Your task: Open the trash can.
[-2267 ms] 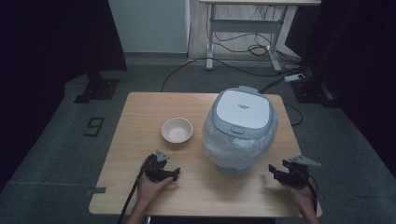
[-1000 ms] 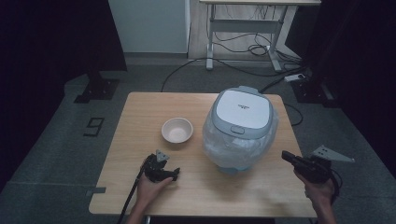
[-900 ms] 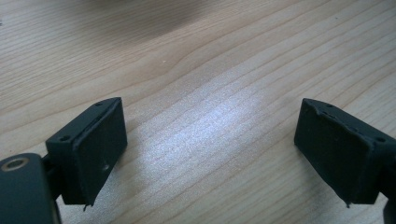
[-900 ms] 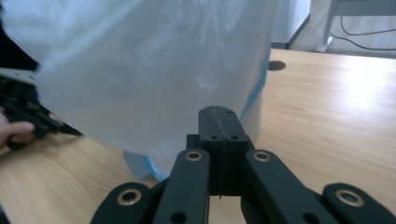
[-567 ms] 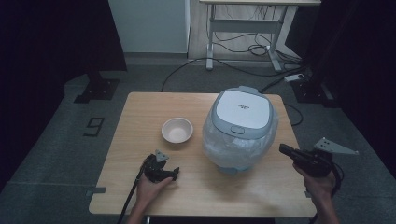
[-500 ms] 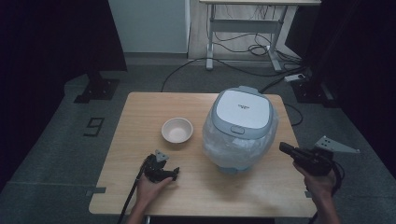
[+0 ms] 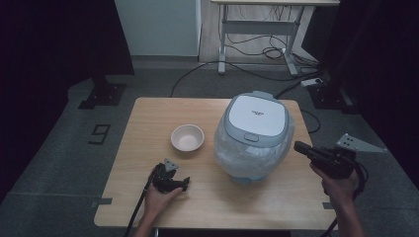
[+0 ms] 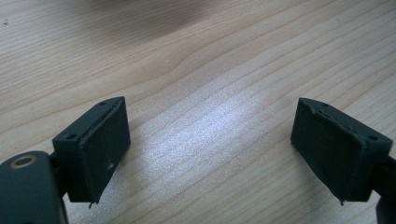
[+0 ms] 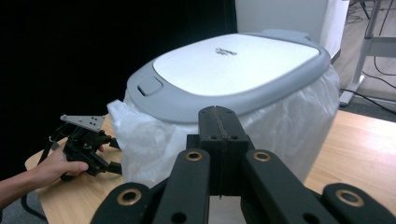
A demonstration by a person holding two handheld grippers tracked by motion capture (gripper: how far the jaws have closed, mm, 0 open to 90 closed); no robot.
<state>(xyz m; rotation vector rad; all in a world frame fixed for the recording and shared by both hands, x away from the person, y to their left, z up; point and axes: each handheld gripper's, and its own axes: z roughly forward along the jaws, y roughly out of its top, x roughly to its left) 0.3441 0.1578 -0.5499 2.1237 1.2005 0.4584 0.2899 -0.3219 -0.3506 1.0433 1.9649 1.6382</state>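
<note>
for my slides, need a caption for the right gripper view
Right gripper, fingers shut and empty, aimed at a plastic-wrapped rice cooker with its lid closed.

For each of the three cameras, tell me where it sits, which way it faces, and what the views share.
High view: above the person's side, facing forward and down on the table, rice cooker and bowl; both hands show, with the left gripper and right gripper.
Left gripper view: rides the left gripper, facing down at bare wood; fingers apart.
Right gripper view: rides the right gripper, fingers together, facing the rice cooker.
Shared: high and right gripper views both show the cooker and the left gripper.
</note>
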